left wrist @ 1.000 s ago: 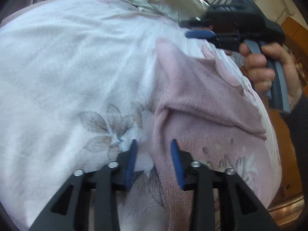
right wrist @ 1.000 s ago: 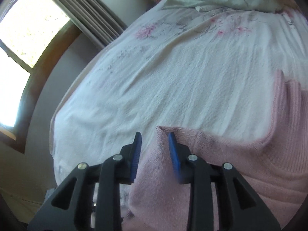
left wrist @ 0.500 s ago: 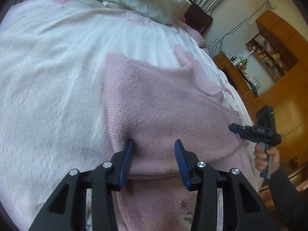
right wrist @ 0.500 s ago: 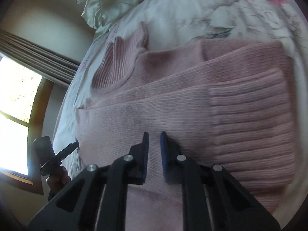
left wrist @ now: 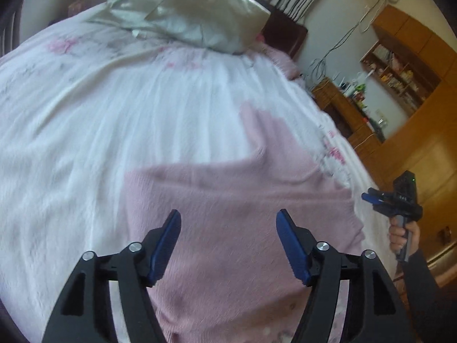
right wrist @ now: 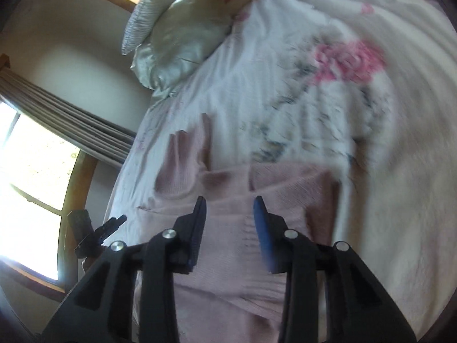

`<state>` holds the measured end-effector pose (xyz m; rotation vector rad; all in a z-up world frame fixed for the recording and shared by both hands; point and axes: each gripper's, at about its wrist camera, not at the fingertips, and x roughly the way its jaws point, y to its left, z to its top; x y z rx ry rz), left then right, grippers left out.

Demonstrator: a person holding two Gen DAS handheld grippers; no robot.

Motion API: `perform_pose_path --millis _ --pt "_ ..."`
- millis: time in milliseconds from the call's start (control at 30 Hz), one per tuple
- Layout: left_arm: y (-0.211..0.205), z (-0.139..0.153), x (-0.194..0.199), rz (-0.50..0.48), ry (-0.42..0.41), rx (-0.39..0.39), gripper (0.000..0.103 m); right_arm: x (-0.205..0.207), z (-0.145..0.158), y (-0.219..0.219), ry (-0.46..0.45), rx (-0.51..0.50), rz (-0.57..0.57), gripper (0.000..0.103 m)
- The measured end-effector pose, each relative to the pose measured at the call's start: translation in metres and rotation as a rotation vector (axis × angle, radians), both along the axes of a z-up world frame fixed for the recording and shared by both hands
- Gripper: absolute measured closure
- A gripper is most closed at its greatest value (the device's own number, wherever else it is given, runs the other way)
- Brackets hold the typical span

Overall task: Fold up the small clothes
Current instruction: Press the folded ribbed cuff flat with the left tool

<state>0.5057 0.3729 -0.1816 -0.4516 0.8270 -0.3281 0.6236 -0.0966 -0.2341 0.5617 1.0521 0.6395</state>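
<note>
Pink knit sweater (left wrist: 242, 228) lies folded on the bed (left wrist: 85, 131), directly beneath and ahead of the left gripper (left wrist: 228, 245), whose fingers are spread empty; right gripper (right wrist: 230, 228), likewise spread, hovers over its ribbed edge.

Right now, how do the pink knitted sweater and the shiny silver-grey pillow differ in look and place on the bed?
The pink knitted sweater is matte and ribbed, lying flat in folded layers just ahead of both open claws; the shiny silver-grey pillow is glossy, puffed and creased, at the far end of the bed. The sweater is pink, the pillow pale silver. Both rest on the white floral bedspread, and neither is gripped.
</note>
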Motion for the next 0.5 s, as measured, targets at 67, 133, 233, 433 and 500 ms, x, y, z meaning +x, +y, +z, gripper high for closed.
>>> perform_pose_path --millis 67,133,233,433,500 --pt "0.0 0.007 0.042 -0.028 0.003 -0.079 0.028 0.027 0.01 0.027 0.008 -0.002 0.055 0.063" --pt "-0.005 0.007 0.085 -0.028 0.022 -0.107 0.028 0.059 0.01 0.061 0.019 -0.024 0.098 0.062" --pt "-0.024 -0.005 0.143 -0.051 0.077 -0.148 0.028 0.1 -0.001 0.096 0.058 -0.037 0.114 0.061" --pt "-0.055 -0.052 0.197 -0.115 0.178 -0.11 0.028 0.152 -0.038 0.141 0.082 -0.111 0.119 0.054" --pt "-0.059 -0.061 0.202 -0.129 0.189 -0.117 0.03 0.162 -0.056 0.15 0.102 -0.117 0.123 0.054"
